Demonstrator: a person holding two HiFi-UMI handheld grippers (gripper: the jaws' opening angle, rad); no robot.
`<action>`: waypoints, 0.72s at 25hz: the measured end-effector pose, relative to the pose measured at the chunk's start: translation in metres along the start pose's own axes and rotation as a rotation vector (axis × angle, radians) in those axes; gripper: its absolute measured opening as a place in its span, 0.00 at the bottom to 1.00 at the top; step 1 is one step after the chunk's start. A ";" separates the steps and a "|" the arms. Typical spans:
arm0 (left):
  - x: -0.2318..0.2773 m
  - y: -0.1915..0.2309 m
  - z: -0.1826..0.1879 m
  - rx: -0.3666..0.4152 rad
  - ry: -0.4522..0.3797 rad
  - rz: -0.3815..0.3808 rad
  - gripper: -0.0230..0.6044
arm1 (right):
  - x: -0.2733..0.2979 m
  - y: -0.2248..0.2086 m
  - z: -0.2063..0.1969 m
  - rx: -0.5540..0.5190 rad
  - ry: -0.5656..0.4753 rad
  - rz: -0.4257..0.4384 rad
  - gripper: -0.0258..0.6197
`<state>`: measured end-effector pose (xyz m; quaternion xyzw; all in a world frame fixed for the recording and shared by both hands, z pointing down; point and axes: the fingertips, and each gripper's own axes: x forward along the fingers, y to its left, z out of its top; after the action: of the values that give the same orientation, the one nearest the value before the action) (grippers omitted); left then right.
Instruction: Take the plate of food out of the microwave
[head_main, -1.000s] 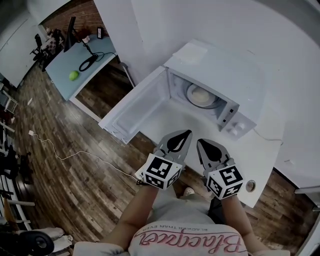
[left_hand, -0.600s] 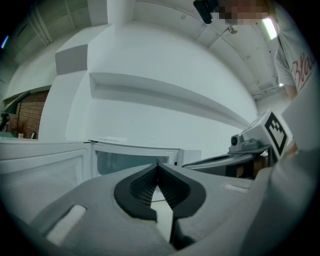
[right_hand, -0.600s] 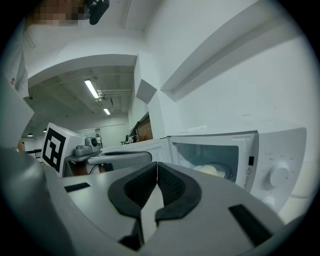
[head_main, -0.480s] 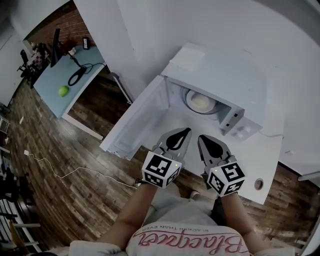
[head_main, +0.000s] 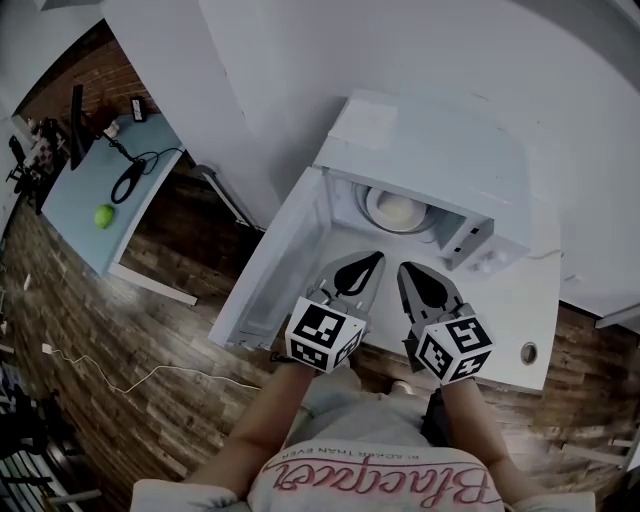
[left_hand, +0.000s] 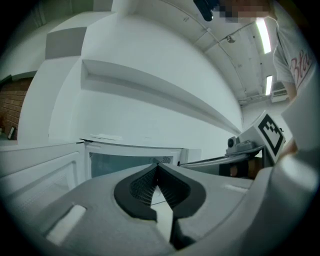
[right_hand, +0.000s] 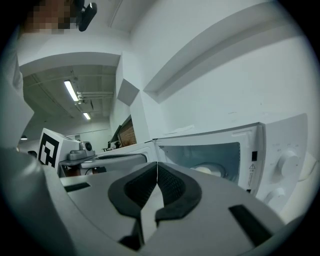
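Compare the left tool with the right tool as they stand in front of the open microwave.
The grey left tool points in beside the white microwave's open door; the grey right tool is nearer the control knobs. The right tool's view shows the white plate of food; the left tool's does not. Both are shut, empty and outside the cavity.

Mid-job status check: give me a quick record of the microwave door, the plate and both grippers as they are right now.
microwave: white, on the white table
door: swung open, on the left side
plate: inside the cavity, pale food on it
left gripper: shut, empty, before the opening
right gripper: shut, empty, beside the left one
task: plate not yet out
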<state>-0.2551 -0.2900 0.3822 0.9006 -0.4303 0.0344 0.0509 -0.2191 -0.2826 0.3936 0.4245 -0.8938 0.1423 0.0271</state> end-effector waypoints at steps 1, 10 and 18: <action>0.001 0.003 0.000 -0.002 0.002 -0.015 0.05 | 0.002 0.000 0.000 0.006 -0.005 -0.016 0.06; 0.016 0.025 -0.014 -0.019 0.024 -0.073 0.05 | 0.019 -0.008 -0.004 0.037 -0.030 -0.153 0.06; 0.022 0.041 -0.026 -0.054 0.028 -0.082 0.05 | 0.030 -0.013 -0.016 0.104 -0.027 -0.203 0.06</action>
<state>-0.2738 -0.3292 0.4131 0.9151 -0.3933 0.0332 0.0824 -0.2292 -0.3090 0.4171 0.5155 -0.8379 0.1793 0.0073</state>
